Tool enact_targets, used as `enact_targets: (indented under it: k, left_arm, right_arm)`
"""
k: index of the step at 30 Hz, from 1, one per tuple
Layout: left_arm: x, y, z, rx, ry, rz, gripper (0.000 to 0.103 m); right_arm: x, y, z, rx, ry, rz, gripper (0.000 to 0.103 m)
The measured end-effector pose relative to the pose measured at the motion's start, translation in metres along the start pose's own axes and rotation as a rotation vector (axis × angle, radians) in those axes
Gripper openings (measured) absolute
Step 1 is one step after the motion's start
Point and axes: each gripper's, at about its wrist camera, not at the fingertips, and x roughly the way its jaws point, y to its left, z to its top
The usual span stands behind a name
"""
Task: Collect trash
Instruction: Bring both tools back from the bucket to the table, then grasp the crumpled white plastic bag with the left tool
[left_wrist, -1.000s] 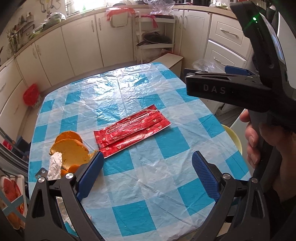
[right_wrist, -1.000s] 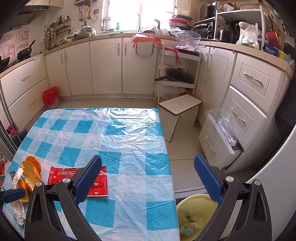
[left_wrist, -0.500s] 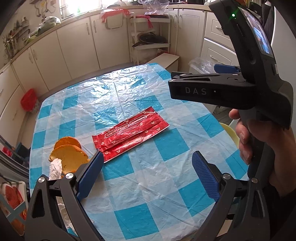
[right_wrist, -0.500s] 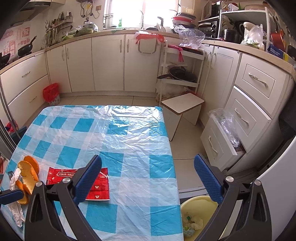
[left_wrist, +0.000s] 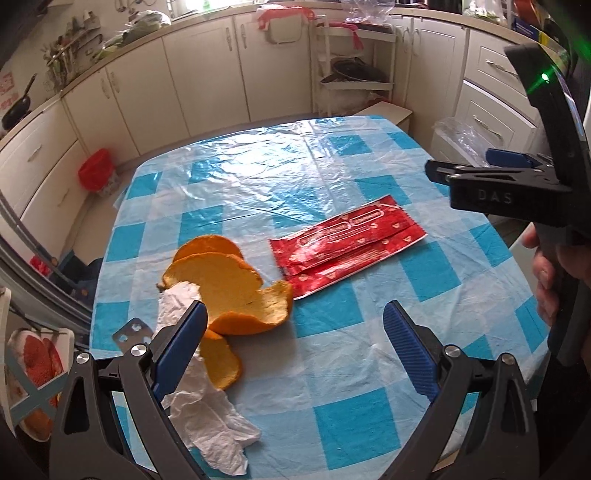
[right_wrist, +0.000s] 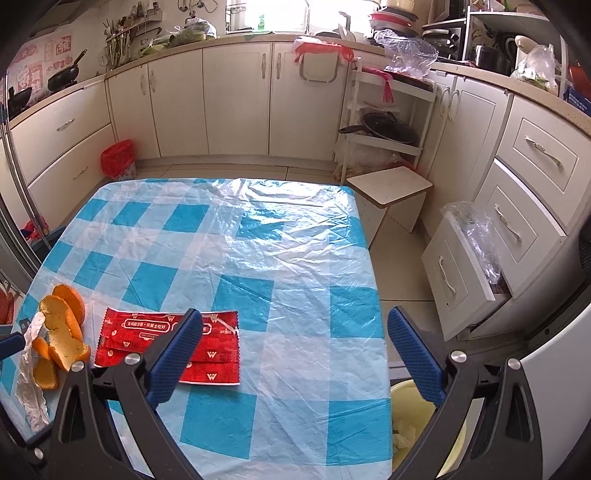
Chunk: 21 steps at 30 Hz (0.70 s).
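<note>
Several curled orange peels (left_wrist: 236, 291) lie on the desk (left_wrist: 332, 424) under glossy, crinkled blue-check plastic, touching a crumpled white tissue (left_wrist: 207, 417); beside them a flat red foil wrapper (left_wrist: 347, 243); the left gripper (left_wrist: 291, 347) and right gripper (right_wrist: 295, 354) hang spread wide, empty; a pale yellow bin (right_wrist: 413, 417) sits off the desk's edge.

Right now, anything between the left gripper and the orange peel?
Nothing visible blocks it. The left gripper is open above the table; the orange peel lies by its left finger, with a crumpled tissue touching the peel's near side.
</note>
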Motion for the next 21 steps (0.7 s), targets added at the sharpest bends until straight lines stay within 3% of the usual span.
enact_targets:
  k: [11, 21]
  left_arm:
    - [0.007, 0.063, -0.016, -0.149, 0.055, 0.024, 0.092]
    - [0.012, 0.09, -0.029, -0.223, 0.084, 0.014, 0.092]
  right_arm:
    - [0.018, 0.031, -0.009, -0.062, 0.104, 0.161, 0.096]
    - [0.026, 0.072, -0.016, -0.146, 0.137, 0.249, 0.096]
